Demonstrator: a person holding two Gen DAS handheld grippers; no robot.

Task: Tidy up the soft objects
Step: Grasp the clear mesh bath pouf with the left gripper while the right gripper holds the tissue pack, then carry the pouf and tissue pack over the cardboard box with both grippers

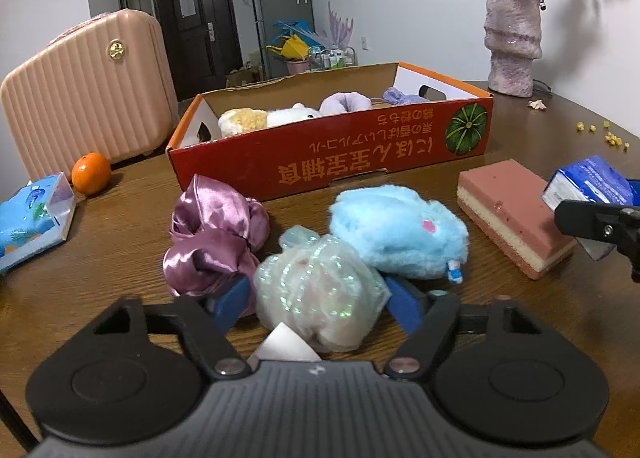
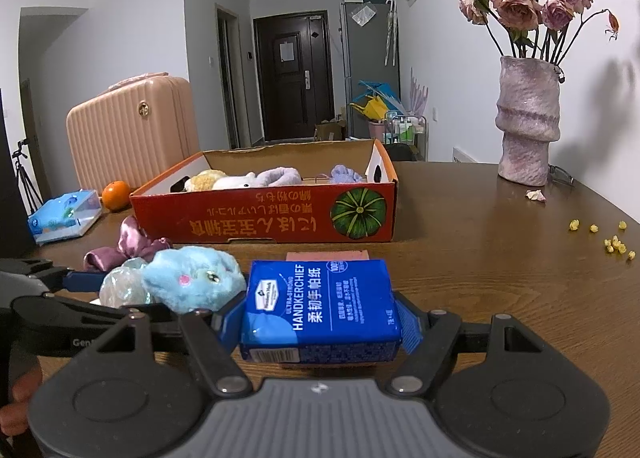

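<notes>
Scrunchie [image 1: 212,234] and plush [image 1: 396,232] flank left hand-held gripper [image 1: 318,300], seemingly squeezing iridescent pouf [image 1: 316,290].

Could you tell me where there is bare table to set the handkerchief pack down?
Bare wood lies right of the cardboard box, between the vase and the yellow crumbs. Crowded: in front of the box, around the blue plush and sponge.
</notes>
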